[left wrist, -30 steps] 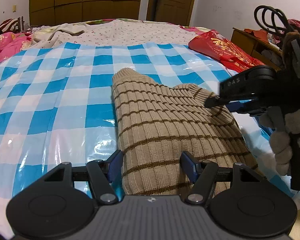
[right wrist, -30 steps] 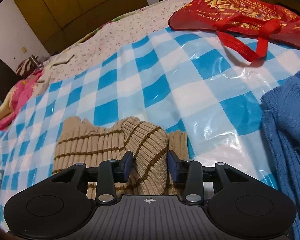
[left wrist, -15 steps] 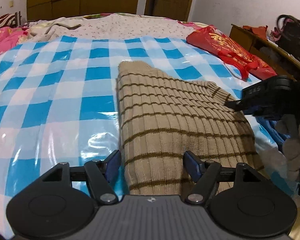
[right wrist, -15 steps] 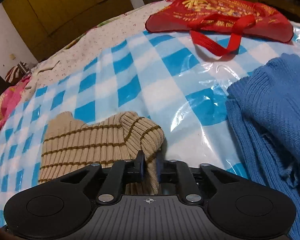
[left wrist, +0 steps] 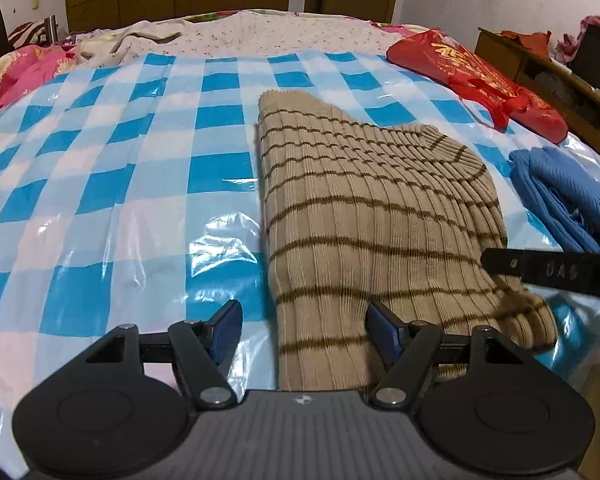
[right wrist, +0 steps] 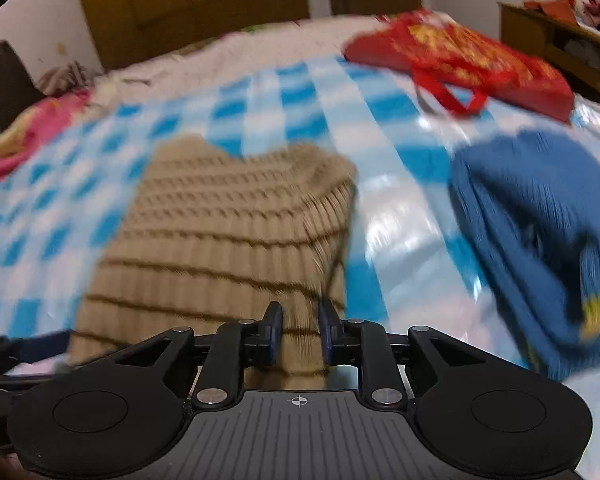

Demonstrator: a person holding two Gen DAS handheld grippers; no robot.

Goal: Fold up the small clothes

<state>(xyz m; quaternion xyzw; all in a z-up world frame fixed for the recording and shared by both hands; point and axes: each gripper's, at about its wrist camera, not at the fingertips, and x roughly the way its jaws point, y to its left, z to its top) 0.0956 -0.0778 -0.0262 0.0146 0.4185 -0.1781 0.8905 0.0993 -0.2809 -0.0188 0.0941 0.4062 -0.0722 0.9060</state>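
Observation:
A beige ribbed sweater with brown stripes [left wrist: 372, 208] lies folded on the blue-and-white checked plastic sheet [left wrist: 120, 200]. My left gripper [left wrist: 304, 330] is open over the sweater's near left edge, one pad above the knit and the other above the sheet. In the blurred right wrist view, my right gripper [right wrist: 300, 330] sits at the sweater's [right wrist: 228, 232] near right part. Its jaws are opening, and flat knit shows between the pads. The right gripper [left wrist: 548, 272] also pokes in from the right in the left wrist view.
A blue knit garment [left wrist: 568, 192] lies to the right of the sweater [right wrist: 540, 216]. A red bag [left wrist: 472, 76] sits at the far right of the bed. Pink bedding [left wrist: 24, 72] is bunched at the far left. A wooden cabinet [left wrist: 560, 68] stands to the right.
The right gripper closed on a raised fold of the sweater, carried it toward the near right, and its jaws have widened again. The sweater now lies flatter. The left gripper shifted slightly.

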